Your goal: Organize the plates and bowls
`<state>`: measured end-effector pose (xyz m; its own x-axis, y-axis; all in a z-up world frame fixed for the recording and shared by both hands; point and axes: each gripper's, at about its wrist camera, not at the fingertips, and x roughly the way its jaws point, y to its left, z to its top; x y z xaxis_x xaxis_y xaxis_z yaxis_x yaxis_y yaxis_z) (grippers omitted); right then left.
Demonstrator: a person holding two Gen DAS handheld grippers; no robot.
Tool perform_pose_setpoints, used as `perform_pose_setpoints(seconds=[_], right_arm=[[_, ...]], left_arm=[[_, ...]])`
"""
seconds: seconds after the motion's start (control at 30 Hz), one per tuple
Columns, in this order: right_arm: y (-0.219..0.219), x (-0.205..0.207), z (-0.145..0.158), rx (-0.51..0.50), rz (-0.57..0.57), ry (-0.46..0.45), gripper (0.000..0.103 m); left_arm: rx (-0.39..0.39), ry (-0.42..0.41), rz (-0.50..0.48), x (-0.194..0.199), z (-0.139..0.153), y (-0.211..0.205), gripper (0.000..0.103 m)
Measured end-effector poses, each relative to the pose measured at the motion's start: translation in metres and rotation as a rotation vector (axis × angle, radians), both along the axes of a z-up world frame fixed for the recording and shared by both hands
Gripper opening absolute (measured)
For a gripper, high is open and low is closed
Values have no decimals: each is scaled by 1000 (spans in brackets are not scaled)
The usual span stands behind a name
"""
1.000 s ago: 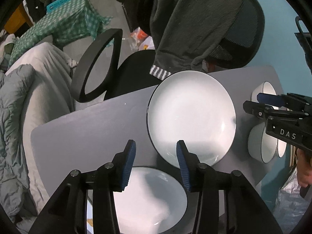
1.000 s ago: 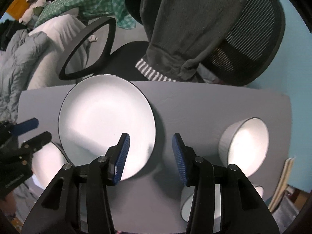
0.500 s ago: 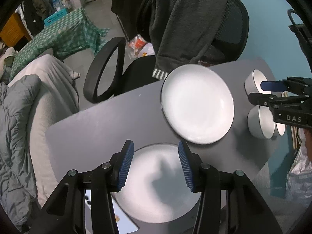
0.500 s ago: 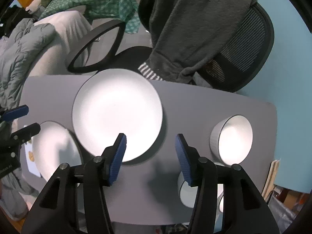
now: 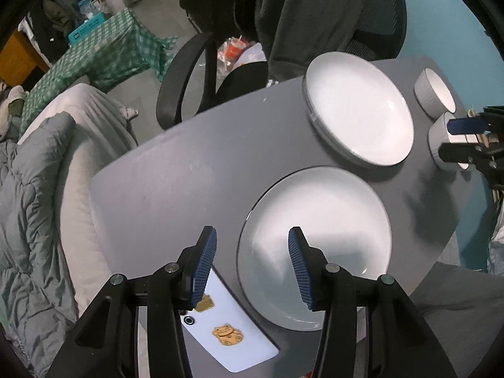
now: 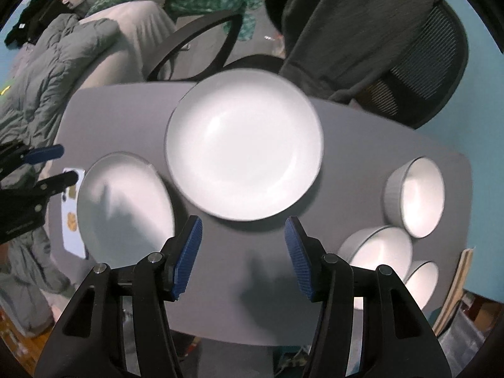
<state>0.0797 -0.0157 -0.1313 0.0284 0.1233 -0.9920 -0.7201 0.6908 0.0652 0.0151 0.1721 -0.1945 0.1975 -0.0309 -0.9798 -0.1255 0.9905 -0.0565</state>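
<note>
Two white plates lie on a grey table (image 5: pixel 176 170). The far plate (image 5: pixel 359 110) (image 6: pixel 244 148) sits near the chair side. The near plate (image 5: pixel 315 245) (image 6: pixel 124 206) lies by the front left. Three white bowls stand at the right: one far (image 6: pixel 415 195) (image 5: pixel 436 91), one in the middle (image 6: pixel 378 252), one near (image 6: pixel 422 280). My left gripper (image 5: pixel 252 263) is open and empty above the near plate's left rim. My right gripper (image 6: pixel 242 253) is open and empty above bare table, between the plates and bowls.
A phone in a pale case with cat stickers (image 5: pixel 226 334) lies at the table's front left corner. A black office chair draped with a dark grey garment (image 6: pixel 362 25) stands behind the table. A bed with a grey quilt (image 5: pixel 31 189) is to the left.
Both grippers have pulled back and up from the table, so more of it shows. The near plate and the phone have come into the left wrist view. Both stay open.
</note>
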Motion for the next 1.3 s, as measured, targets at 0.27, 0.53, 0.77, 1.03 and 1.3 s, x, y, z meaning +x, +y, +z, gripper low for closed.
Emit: perform_pose_setpoints(seconds=[0.27,0.53,0.77,1.03,1.3], right_arm=[[7,-21,-19,45,0,70,53],[16,-31,-60,92,-57,156,53],[14,-38,-81,117,-104,224,53],[19,-49,-92,120,-100,266,35],[12,-48,-96,127,-118,277,20]], left_arm=[[-96,14,28,-3,-20,10,49],[-143,64,64,-2,-39,7,49],[-182,89,83,-3,-48,4,49],[-202,122,94,-5,-55,0,44],[-200,141,143,-7,-53,3,42]])
